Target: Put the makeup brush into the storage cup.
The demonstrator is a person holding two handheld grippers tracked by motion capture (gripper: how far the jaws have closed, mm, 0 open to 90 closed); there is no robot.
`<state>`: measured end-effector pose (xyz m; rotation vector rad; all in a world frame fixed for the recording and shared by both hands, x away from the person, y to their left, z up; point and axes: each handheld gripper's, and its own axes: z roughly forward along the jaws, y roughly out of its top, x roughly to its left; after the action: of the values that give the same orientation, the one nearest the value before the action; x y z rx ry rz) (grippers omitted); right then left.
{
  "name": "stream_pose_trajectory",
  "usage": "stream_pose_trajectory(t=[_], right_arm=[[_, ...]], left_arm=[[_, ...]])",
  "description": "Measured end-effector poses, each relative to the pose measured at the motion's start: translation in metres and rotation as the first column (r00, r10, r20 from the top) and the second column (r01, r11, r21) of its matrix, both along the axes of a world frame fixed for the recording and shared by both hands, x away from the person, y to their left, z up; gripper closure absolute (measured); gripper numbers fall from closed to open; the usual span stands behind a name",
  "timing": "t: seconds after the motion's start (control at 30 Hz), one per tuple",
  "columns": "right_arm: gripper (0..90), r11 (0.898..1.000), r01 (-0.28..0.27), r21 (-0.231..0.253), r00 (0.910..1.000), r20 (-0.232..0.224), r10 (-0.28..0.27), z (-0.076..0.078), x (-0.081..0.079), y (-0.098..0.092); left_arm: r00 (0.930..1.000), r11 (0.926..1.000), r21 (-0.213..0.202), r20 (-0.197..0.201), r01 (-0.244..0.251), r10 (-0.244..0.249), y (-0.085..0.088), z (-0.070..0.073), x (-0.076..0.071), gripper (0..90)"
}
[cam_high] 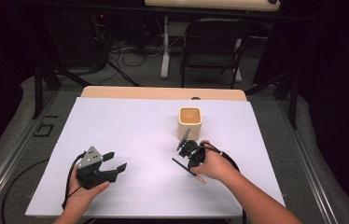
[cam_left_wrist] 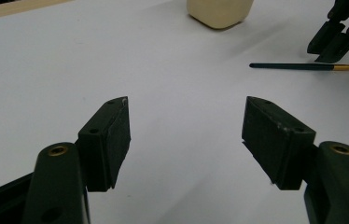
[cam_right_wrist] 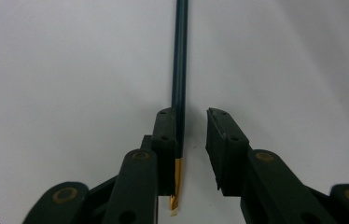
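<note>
On the white sheet near my right hand, the right gripper [cam_right_wrist: 191, 126] stands over a dark pencil [cam_right_wrist: 180, 70] with a gold end; its jaws are narrowly parted, one pad against the shaft, the other still clear, so nothing is clamped. The pencil lies flat on the table [cam_high: 130, 130], just in front of a cream square cup [cam_high: 190, 122]. Well apart, my left gripper [cam_left_wrist: 186, 135] rests with jaws wide, nothing between them.

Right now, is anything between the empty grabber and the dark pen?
No. In the left gripper view, bare white table lies between the open left gripper and the pen.
</note>
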<state>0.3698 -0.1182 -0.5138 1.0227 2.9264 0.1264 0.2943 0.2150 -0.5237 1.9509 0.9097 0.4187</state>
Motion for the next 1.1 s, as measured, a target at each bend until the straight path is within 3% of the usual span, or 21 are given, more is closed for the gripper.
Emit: stream_pose_trajectory(t=[0.23, 0.27, 0.4, 0.57, 0.77, 0.9, 0.93, 1.03, 1.1], right_arm=[[76.5, 1.000, -0.005, -0.009, 0.9998, -0.018, 0.005, -0.002, -0.001, 0.003], [76.8, 1.000, -0.007, 0.005, 1.0000, 0.001, 0.007, -0.004, -0.001, 0.003], [78.0, 1.000, -0.007, -0.006, 0.9996, -0.026, 0.007, -0.004, -0.002, 0.004], [80.1, 1.000, -0.014, -0.005, 0.9999, -0.006, 0.014, -0.006, -0.002, 0.005], [81.6, 1.000, -0.009, -0.003, 0.9993, -0.038, 0.009, -0.010, -0.002, 0.004], [82.1, 1.000, -0.003, -0.015, 0.9989, -0.046, 0.002, -0.011, -0.002, 0.005], [82.1, 0.999, -0.016, -0.040, 0.9990, -0.042, 0.014, -0.009, -0.001, 0.005], [82.3, 1.000, -0.011, -0.015, 0.9991, -0.042, 0.010, -0.011, -0.002, 0.005], [82.4, 1.000, -0.014, -0.025, 0.9992, -0.039, 0.013, -0.011, -0.002, 0.005]], left_arm=[[1.0000, 1.0000, 0.004, -0.002, 0.000, 0.000, 0.000, 0.000, 0.000, 32.7], [1.0000, 1.0000, 0.004, -0.002, 0.000, 0.000, 0.000, 0.000, 0.000, 32.7], [1.0000, 1.0000, 0.004, -0.003, -0.001, 0.001, 0.000, 0.000, 0.000, 32.9], [1.0000, 1.0000, 0.005, -0.004, 0.000, 0.000, 0.000, 0.000, 0.000, 32.9], [1.0000, 1.0000, 0.005, -0.004, 0.000, 0.000, 0.000, 0.000, 0.000, 33.0], [1.0000, 1.0000, 0.006, -0.003, 0.000, 0.000, 0.000, 0.000, 0.000, 33.0], [1.0000, 1.0000, 0.006, -0.003, 0.000, 0.000, 0.000, 0.000, 0.000, 33.0], [1.0000, 1.0000, 0.005, -0.004, 0.000, 0.000, 0.000, 0.000, 0.000, 33.0], [1.0000, 1.0000, 0.006, -0.004, 0.001, -0.001, 0.000, 0.000, 0.000, 33.0]])
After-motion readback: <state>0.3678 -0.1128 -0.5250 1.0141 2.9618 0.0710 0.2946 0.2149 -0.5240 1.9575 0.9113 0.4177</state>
